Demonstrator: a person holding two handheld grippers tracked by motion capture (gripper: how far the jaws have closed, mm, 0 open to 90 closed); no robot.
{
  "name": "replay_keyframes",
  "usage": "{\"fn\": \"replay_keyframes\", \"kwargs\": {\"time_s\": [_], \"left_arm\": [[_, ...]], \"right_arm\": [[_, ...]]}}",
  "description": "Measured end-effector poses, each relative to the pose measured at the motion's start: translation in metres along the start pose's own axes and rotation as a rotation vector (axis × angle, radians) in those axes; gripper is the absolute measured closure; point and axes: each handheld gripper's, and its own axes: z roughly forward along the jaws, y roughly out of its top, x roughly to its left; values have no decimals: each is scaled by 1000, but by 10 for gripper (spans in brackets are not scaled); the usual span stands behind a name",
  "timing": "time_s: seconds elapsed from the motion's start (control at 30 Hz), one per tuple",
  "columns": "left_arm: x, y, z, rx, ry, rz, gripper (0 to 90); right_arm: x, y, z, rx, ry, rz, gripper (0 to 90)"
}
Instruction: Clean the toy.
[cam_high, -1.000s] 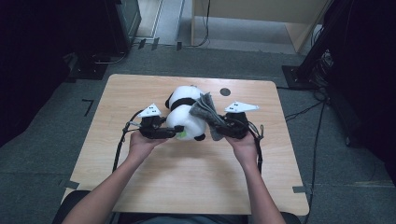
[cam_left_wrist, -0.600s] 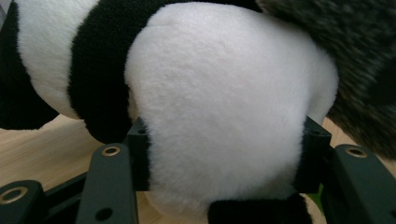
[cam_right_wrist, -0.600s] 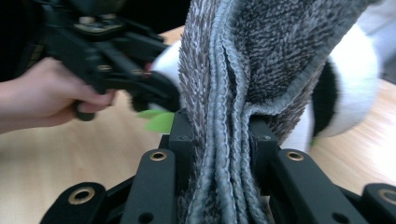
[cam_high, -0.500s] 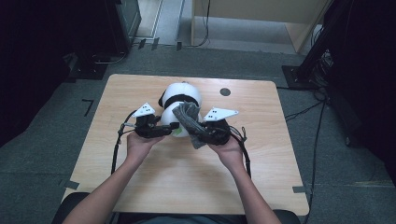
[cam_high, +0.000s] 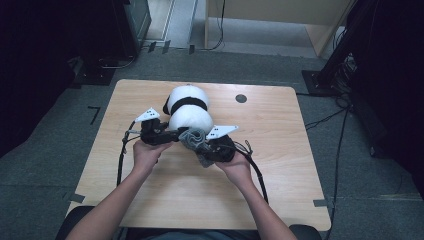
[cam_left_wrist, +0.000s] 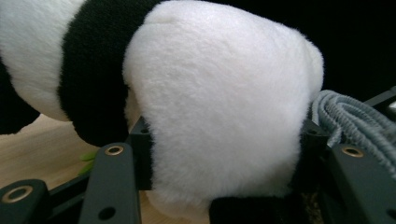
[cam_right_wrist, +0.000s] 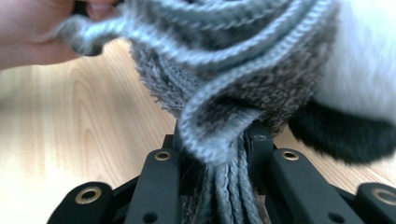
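Note:
A black-and-white panda plush (cam_high: 186, 106) lies at the table's middle. My left gripper (cam_high: 161, 135) sits at its near left side. In the left gripper view its jaws squeeze a white lobe of the panda plush (cam_left_wrist: 219, 107), so my left gripper (cam_left_wrist: 226, 140) is shut on it. A grey knitted scarf (cam_high: 194, 138) is bunched just in front of the plush. My right gripper (cam_high: 216, 148) holds it from the right. In the right gripper view, my right gripper (cam_right_wrist: 215, 137) pinches the scarf (cam_right_wrist: 219, 88) between its jaws, with the plush's white and black fur (cam_right_wrist: 355, 93) behind.
The wooden table (cam_high: 280, 165) has a round black mark (cam_high: 241, 98) at its back right. Black cables (cam_high: 257, 172) trail from both grippers toward the person. A hand (cam_right_wrist: 28, 32) lies close to the scarf's far end. Dark floor and cabinets surround the table.
My right gripper has carried the scarf left and toward the person, from the plush's right side to just in front of it. The left gripper has stayed on the plush.

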Motion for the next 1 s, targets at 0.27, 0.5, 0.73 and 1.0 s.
{"fn": "replay_keyframes", "kwargs": {"time_s": [0.27, 0.5, 0.73, 1.0], "left_arm": [[0, -1, 1, 4, 2, -7, 431], [4, 2, -5, -42, -60, -46, 430], [5, 0, -8, -18, -90, -17, 430], [9, -4, -13, -9, -70, -20, 427]], "right_arm": [[-10, -10, 6, 37, -2, 20, 736], [-19, -17, 11, 86, -48, 36, 735], [-43, -26, 0, 85, -113, 105, 735], [-69, -27, -34, 5, -208, 216, 734]]}}
